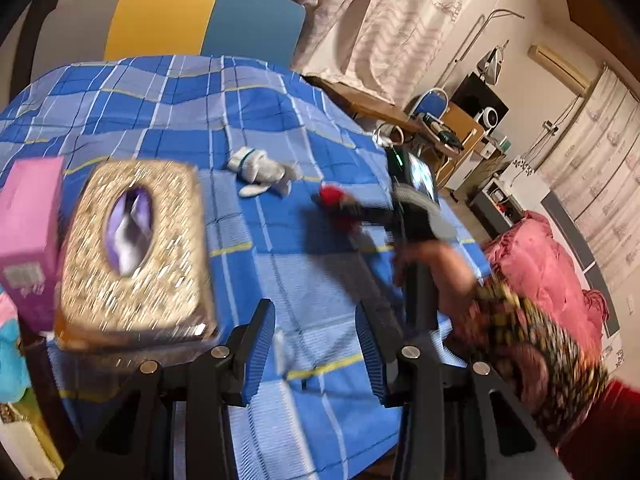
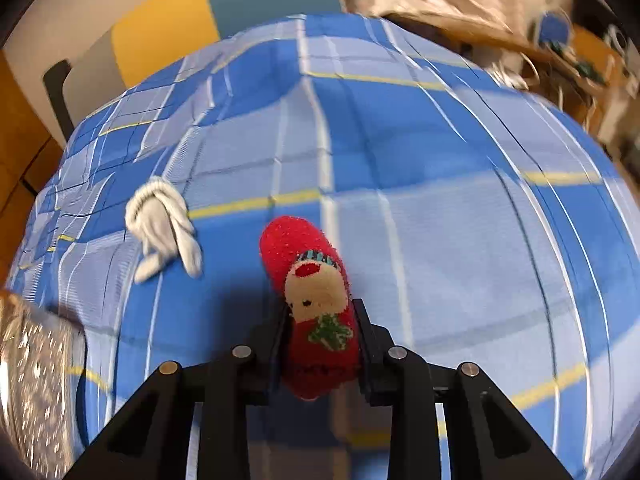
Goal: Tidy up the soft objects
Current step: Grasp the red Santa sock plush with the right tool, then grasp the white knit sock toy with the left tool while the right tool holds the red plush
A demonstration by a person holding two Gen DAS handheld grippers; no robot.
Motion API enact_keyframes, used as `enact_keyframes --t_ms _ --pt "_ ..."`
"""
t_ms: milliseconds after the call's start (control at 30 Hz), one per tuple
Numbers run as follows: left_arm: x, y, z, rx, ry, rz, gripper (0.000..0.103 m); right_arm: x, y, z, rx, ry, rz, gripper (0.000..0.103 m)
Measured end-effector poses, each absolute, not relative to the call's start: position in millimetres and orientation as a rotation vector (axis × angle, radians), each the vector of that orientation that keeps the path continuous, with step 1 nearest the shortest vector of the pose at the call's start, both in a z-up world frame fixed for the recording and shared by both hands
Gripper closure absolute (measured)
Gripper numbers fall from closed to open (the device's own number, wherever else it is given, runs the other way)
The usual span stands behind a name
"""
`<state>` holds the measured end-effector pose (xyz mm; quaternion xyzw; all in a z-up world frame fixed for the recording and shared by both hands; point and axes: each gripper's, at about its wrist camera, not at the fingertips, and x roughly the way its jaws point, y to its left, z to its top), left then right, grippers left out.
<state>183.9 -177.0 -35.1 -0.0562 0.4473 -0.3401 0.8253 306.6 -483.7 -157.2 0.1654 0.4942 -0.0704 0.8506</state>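
**Carrying the Red Sock Clear of the Bed**

Keep the right gripper [image 2: 320, 344] pressed evenly on the red sock [image 2: 312, 304]; its fingers [image 2: 362, 320] hold the rolled body near the cuff end, with the toe end projecting forward unsupported. Move steadily, as the soft roll may slip or sag. The left gripper [image 1: 316, 344] is spread wide and holds nothing.

The sock is fuzzy red, with a reindeer face and a green tree motif. A white sock [image 2: 164, 228] lies to its left on the blue checked bedspread [image 2: 440, 140].
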Motion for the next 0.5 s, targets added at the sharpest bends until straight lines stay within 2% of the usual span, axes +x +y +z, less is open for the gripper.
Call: enact_keyframes --t_ms 100,167,233,500 --pt "203 -197 -25 -0.14 0.952 -0.692 0.056 279 -494 -159 0.4 1.053 -0.143 0.073" --pt "221 -209 -20 -0.174 0.951 -0.657 0.043 264 -498 -159 0.429 1.041 -0.136 0.073" --pt "240 -222 -18 -0.203 0.958 -0.616 0.037 254 -499 -161 0.458 1.014 -0.133 0.073" --pt "330 -285 -51 -0.183 1.081 -0.445 0.036 255 -498 -162 0.437 1.013 -0.122 0.072"
